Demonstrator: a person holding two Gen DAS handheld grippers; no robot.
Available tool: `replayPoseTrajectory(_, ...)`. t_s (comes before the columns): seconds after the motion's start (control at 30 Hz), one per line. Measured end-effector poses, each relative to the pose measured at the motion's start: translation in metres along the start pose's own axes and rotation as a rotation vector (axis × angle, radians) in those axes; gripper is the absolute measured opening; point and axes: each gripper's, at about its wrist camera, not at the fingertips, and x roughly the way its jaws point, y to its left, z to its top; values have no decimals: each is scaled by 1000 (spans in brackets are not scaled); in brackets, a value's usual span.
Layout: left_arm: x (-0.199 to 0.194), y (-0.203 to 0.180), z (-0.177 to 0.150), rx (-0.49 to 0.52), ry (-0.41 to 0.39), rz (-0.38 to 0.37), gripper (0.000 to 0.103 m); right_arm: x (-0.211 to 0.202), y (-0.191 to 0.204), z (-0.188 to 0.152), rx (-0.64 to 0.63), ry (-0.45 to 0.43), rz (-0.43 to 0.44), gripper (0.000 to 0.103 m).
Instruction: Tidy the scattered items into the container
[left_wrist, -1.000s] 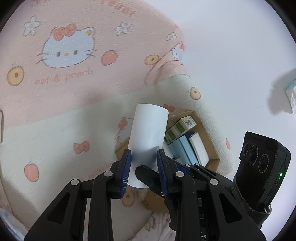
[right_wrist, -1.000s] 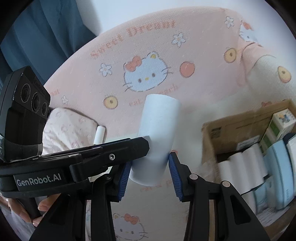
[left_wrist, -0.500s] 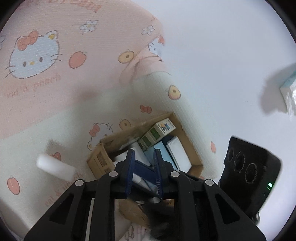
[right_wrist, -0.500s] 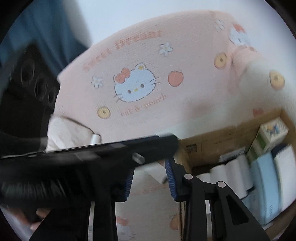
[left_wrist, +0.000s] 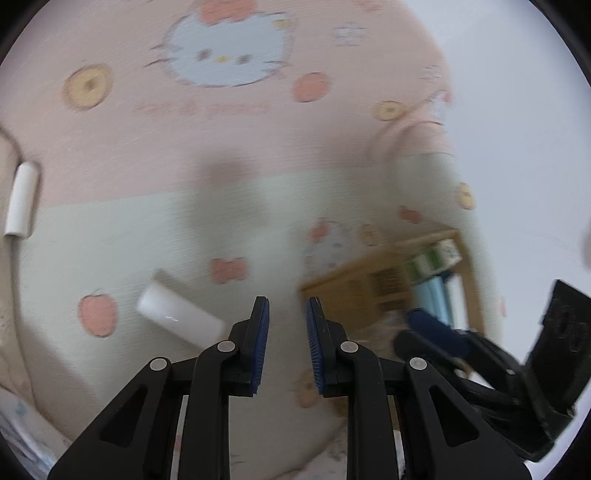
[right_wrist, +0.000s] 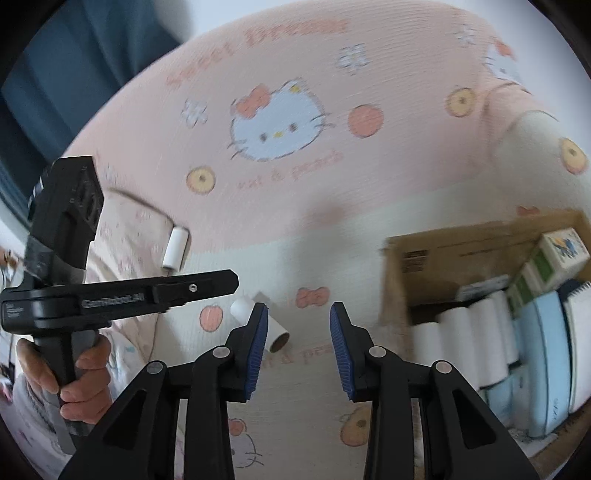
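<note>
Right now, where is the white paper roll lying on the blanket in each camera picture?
Left wrist: white roll lies lower left, beside the left gripper.
Right wrist: white roll sits lower middle, partly behind the right gripper.
Shared landmark: the cardboard box, right of the roll in both.

rolls on bed: 2 (right_wrist: 258, 325) (right_wrist: 175, 249) | cardboard box: 1 (right_wrist: 413, 258) | grippers: 2 (left_wrist: 287, 345) (right_wrist: 298, 350)
</note>
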Motion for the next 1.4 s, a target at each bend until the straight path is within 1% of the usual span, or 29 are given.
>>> replayPoseTrajectory(0.07,4,20,-2,-22,7,32,23,13,17,2,-36,20,-10,47)
replayPoseTrajectory(0.13,8,40,-4,-45,19,59,23,27,31,4,-71,37,-14,52)
replayPoseTrajectory(0.27,17,72,-8,-86,37,62,23,56,43,3,-110,86,-7,55)
replayPoseTrajectory(0.33,22,86,-10,-115,39,73,25,71,48,1,-122,120,-13,55)
replayPoseTrajectory(0.47,40,111,-14,-171,86,56,39,101,56,-6,-164,174,-15,55)
replayPoseTrajectory(0.53,49,123,-21,-223,97,44,41,115,60,-10,-184,201,-2,55)
replayPoseTrajectory(0.6,59,139,-28,-292,119,22,41,132,62,-14,-191,244,2,55)
replayPoseTrajectory(0.7,71,155,-36,-365,139,-15,41,157,65,-20,-194,306,6,55)
replayPoseTrajectory(0.8,76,166,-40,-402,133,-30,42,176,68,-27,-202,349,13,55)
replayPoseTrajectory(0.87,79,171,-40,-415,127,-38,48,187,69,-32,-213,377,10,55)
replayPoseTrajectory(1.0,88,182,-43,-485,109,-109,49,205,73,-39,-260,400,1,55)
replayPoseTrajectory(1.1,93,186,-45,-527,96,-152,49,216,71,-41,-249,419,16,55)
replayPoseTrajectory(1.2,99,187,-45,-554,90,-179,49,225,68,-41,-234,428,34,55)
replayPoseTrajectory(1.4,105,182,-39,-519,86,-181,49,237,64,-45,-199,459,85,55)
